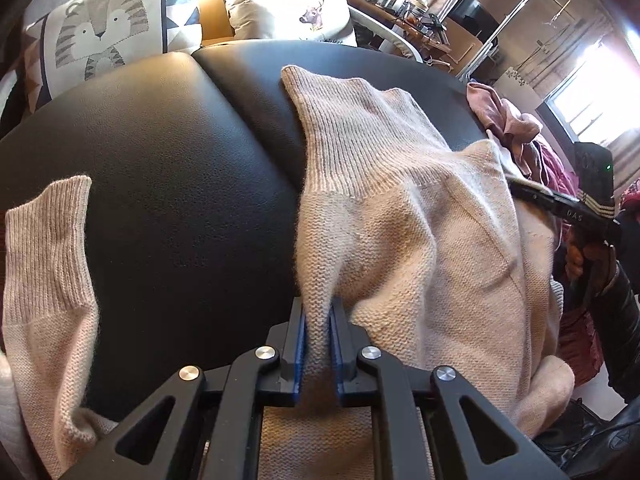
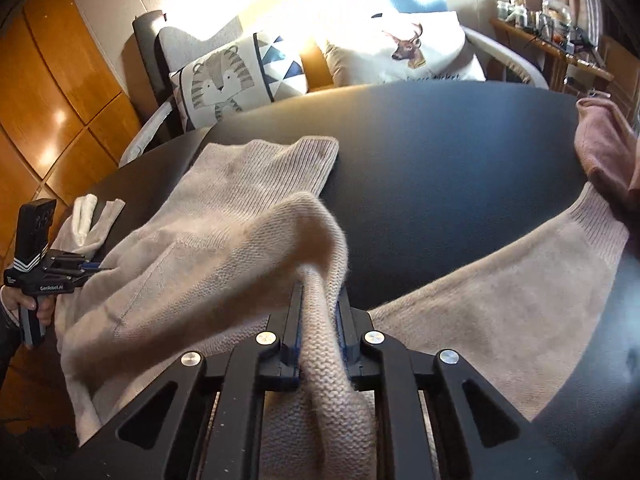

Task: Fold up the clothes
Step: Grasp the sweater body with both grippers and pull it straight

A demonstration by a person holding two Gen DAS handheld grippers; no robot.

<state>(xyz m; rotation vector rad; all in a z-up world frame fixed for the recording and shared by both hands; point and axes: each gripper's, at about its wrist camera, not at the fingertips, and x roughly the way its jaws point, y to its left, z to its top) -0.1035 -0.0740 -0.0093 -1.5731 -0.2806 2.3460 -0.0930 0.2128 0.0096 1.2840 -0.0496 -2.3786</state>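
2 grippers, left gripper (image 1: 318, 320) and right gripper (image 2: 319, 304), each clamp beige sweater (image 1: 420, 220).

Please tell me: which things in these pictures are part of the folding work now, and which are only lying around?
In the job:
- beige sweater
- left hand-held gripper, shut on it
- right hand-held gripper, shut on it

Lying about:
- pink garment
- tiger cushion
- deer cushion
- white cloth

Home living room: printed cushions (image 2: 236, 80), armchair (image 2: 516, 60).
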